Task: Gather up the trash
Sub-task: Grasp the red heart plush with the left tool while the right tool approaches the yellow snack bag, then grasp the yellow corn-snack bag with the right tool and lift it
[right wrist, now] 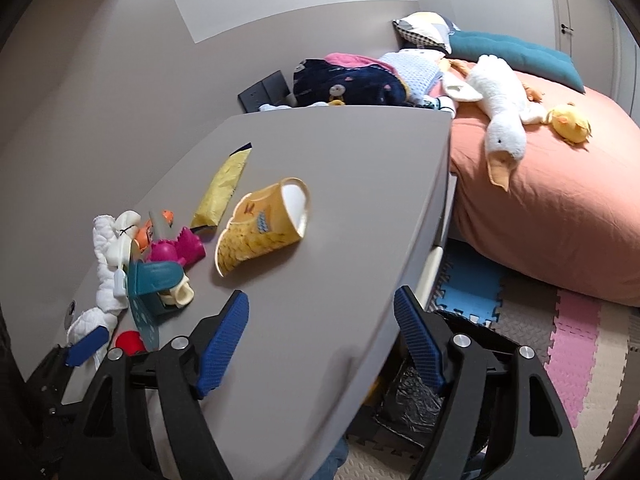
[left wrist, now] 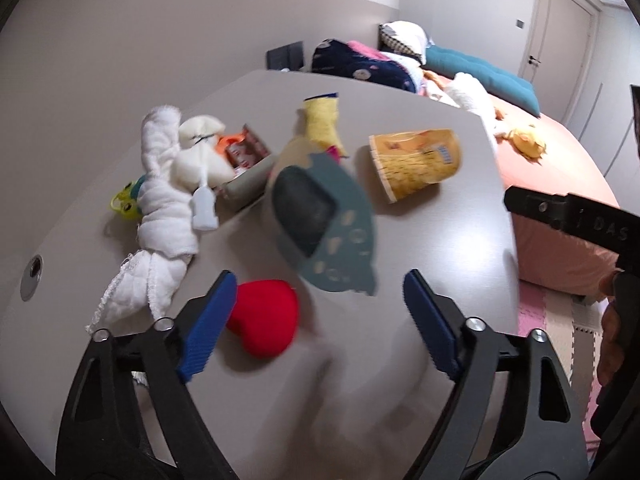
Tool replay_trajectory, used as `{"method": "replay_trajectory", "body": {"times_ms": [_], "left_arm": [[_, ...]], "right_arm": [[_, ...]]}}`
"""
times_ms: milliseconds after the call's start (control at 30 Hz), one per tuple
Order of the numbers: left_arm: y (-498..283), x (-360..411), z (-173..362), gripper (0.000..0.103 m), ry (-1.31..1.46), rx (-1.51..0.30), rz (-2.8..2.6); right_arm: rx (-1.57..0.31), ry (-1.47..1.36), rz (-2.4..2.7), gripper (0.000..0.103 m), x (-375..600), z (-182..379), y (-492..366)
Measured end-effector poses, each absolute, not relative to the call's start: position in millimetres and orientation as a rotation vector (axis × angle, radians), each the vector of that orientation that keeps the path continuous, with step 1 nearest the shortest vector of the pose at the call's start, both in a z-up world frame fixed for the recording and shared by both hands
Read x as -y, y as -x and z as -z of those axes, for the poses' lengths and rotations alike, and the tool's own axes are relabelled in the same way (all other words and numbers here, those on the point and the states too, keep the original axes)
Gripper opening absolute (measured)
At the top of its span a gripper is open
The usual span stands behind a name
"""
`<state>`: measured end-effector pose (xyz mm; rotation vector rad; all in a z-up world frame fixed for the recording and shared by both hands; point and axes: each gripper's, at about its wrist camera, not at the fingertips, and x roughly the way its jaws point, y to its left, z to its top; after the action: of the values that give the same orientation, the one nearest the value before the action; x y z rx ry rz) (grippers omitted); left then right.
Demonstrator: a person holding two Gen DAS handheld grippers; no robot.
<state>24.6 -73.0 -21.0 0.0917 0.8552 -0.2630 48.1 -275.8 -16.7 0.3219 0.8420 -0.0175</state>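
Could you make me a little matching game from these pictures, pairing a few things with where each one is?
Things:
1. yellow paper cup
2. white plush goose
3. red plush heart
4. black bin liner

Places:
A. on the salmon-coloured bed
B. on the floor beside the grey table
C. lying on its side in the middle of the table
D. on the table, next to the left gripper's blue finger

Pairs: 1-C, 2-A, 3-D, 4-B

Home bedroom, probably a child's. Bed [right wrist: 560, 216] with salmon-pink sheet at 3 o'clock of the grey desk [right wrist: 340, 208], carrying a plush goose [right wrist: 500, 108], yellow chick toy [right wrist: 570, 122], teal cushion [right wrist: 516, 54] and heaped clothes [right wrist: 348, 78]. Pastel foam puzzle mats [right wrist: 568, 344] on the floor; closet doors [left wrist: 560, 28] at 1 o'clock, slightly blurred.
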Motion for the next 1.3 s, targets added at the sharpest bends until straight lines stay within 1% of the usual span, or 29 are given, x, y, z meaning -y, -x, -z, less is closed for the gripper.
{"method": "replay_trajectory", "body": {"times_ms": [67,200,533,567,600,667,733,800,1100,1133,1167,1200,1233,1300], "left_arm": [[-31,69,26,0.075,-0.085,-0.873,0.259],[-37,61,31,0.073,-0.092,-0.875,0.245],[-39,37,37,0.073,-0.103,-0.884,0.222],[-39,36,39,0.069,-0.106,-0.888,0.223],[-40,34,41,0.062,-0.108,-0.897,0.228],[-41,34,46,0.056,-0.109,-0.916,0.240],[-38,34,48,0.053,-0.127,-0.910,0.236],[-34,32,47,0.046,-0.120,-0.906,0.243],[-27,30,47,0.045,-0.126,-0.903,0.255],[-27,31,47,0.045,-0.127,-0.903,0.256],[-28,32,47,0.045,-0.127,-0.904,0.256],[-28,32,47,0.045,-0.128,-0.904,0.256],[-29,32,47,0.045,-0.127,-0.904,0.256],[-29,32,47,0.045,-0.126,-0.905,0.256]], "right_arm": [[-0.843,-0.320,0.010,0.076,272,17,-56],[-0.850,-0.316,-0.001,0.076,267,19,-70],[-0.874,-0.302,-0.025,0.076,256,28,-97],[-0.876,-0.301,-0.025,0.076,256,29,-99],[-0.879,-0.299,-0.024,0.076,255,30,-101],[-0.885,-0.296,-0.018,0.076,253,34,-108],[-0.890,-0.299,-0.013,0.076,252,37,-114],[-0.890,-0.301,-0.007,0.076,252,39,-120],[-0.904,-0.334,0.003,0.076,254,47,-143],[-0.903,-0.341,0.001,0.072,255,47,-144],[-0.898,-0.355,-0.005,0.064,256,47,-146],[-0.896,-0.370,-0.021,0.049,257,48,-146],[-0.902,-0.380,-0.026,0.046,258,49,-147],[-0.891,-0.371,-0.029,0.042,258,48,-146]]}}
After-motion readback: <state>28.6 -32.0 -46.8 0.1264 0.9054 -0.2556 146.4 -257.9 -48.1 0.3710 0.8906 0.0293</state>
